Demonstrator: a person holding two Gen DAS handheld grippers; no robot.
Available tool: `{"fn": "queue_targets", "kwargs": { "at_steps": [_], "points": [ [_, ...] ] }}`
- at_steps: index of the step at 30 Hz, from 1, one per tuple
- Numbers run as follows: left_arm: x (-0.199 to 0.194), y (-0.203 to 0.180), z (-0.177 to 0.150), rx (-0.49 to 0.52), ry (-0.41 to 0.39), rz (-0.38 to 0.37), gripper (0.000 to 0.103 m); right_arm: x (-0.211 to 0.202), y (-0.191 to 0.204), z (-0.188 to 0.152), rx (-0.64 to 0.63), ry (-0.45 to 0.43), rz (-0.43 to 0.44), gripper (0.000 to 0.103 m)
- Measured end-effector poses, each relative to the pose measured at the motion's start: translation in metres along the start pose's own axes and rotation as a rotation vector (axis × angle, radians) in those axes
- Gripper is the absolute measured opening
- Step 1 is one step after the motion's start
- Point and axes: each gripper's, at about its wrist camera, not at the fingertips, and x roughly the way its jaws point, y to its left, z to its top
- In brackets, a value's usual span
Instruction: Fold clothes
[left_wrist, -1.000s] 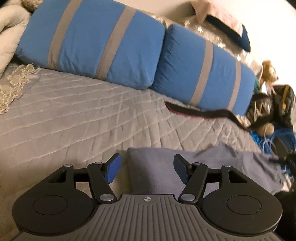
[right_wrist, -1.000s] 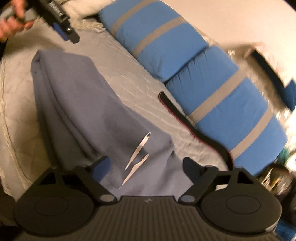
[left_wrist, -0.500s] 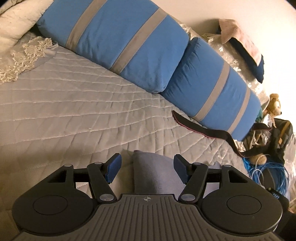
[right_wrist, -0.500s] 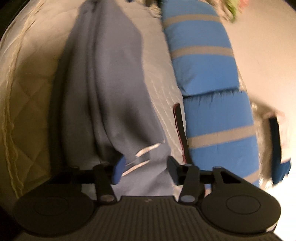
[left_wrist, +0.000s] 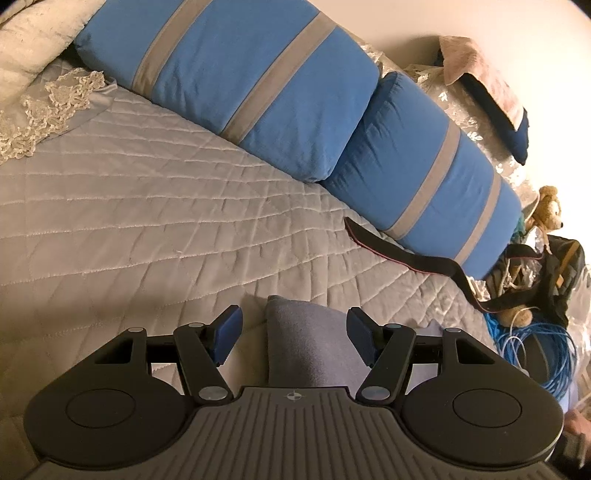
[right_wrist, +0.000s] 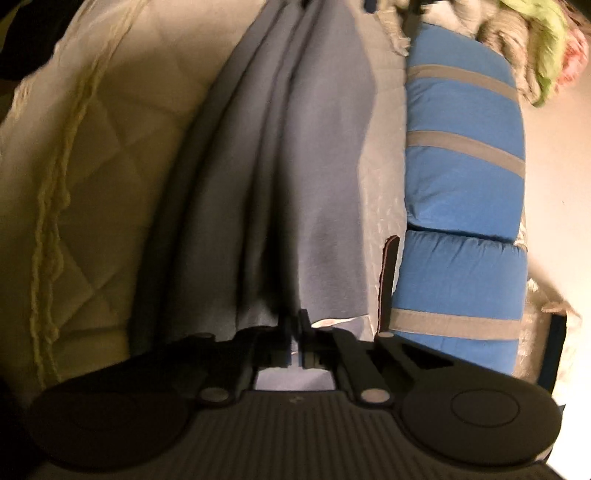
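On the quilted bed (left_wrist: 147, 206), the grey-blue garment (right_wrist: 295, 166) is lying stretched in long lengthwise pleats, running alongside the two blue striped pillows (right_wrist: 461, 166). The right gripper (right_wrist: 294, 325) is now pinching the near end of the cloth, its jaws drawn together on the fabric, where half a second ago they were standing apart around that end. That closing is turning the approach into a real hold, so this end of the garment is probably ready to be lifted or carried over for a fold. The left gripper (left_wrist: 293, 336) is hovering at the other end with its jaws spread wide, a corner of the garment (left_wrist: 306, 343) lying between the blue pads (left_wrist: 225, 332) but not clamped (it is sitting much as it did a moment earlier). Until that side closes too, the fold is likely waiting.
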Motion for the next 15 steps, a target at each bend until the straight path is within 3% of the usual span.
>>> {"fn": "queue_targets", "kwargs": {
  "at_steps": [2, 11, 12, 14, 15],
  "points": [
    [0.0, 0.0, 0.0, 0.004, 0.0, -0.003, 0.061, -0.01, -0.004, -0.001, 0.016, -0.006, 0.007, 0.003],
    [0.001, -0.002, -0.001, 0.009, 0.007, -0.006, 0.061, -0.022, 0.004, -0.006, 0.041, 0.011, 0.083, 0.002],
    [0.001, -0.002, -0.001, 0.007, 0.007, -0.004, 0.061, -0.022, 0.004, -0.005, 0.049, 0.012, 0.083, 0.003],
    [0.001, -0.001, -0.001, 0.001, 0.008, -0.002, 0.061, -0.022, 0.005, -0.004, 0.054, 0.018, 0.069, 0.025],
    [0.001, -0.001, -0.001, -0.001, 0.008, -0.002, 0.061, -0.022, 0.006, -0.003, 0.051, 0.024, 0.057, 0.03]
  ]
}}
